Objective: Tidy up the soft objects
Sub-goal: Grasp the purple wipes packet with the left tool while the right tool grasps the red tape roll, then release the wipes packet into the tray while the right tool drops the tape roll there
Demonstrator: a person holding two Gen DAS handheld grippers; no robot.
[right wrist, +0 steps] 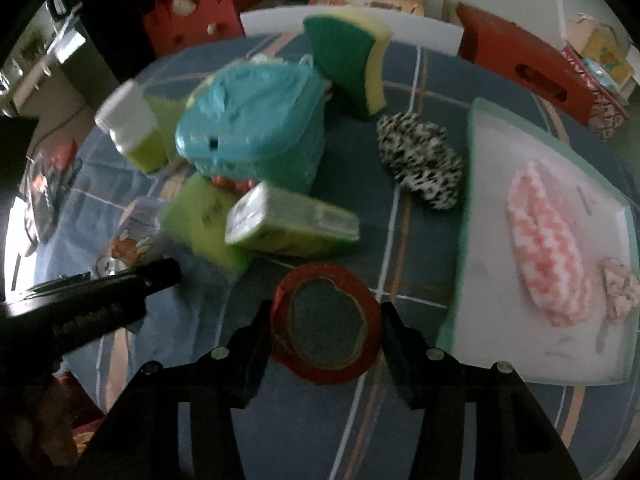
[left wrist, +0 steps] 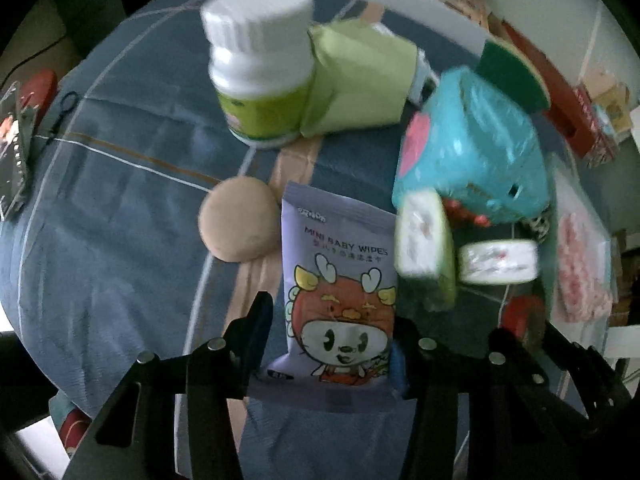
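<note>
Holding: the left gripper (left wrist: 332,340) has the wipes pack (left wrist: 338,280) pinched by its lower end between its fingers (left wrist: 256,320), so the pack stands up along the view; the grip low on the pack leaves most of it free.
Right grip: the right gripper (right wrist: 326,328) has its fingers (right wrist: 260,332) closed on either side of a red tape roll (right wrist: 326,322), which fills the gap between them.
Tray: a white tray (right wrist: 500,160) with a green rim lies just beside the right gripper; a pink knitted cloth (right wrist: 548,240) and a small floral piece (right wrist: 620,288) already lie in it, so it looks like the place for soft things.
Next, as a judgement: the wipes pack probably goes to the tray; the tape roll is stiff and may be going aside.
Left on the bench: two tissue packs (right wrist: 288,224), a sponge (right wrist: 352,60), a spotted scrunchie (right wrist: 420,160), a powder puff (left wrist: 238,220), a green cloth (left wrist: 360,80).
Not soft: a white-capped bottle (left wrist: 260,68) and a blue plastic toy (left wrist: 472,148) stand among them.
Bench: covered by a blue checked cloth (left wrist: 120,200).
Risk: the slick pack could slip from so low a pinch.
</note>
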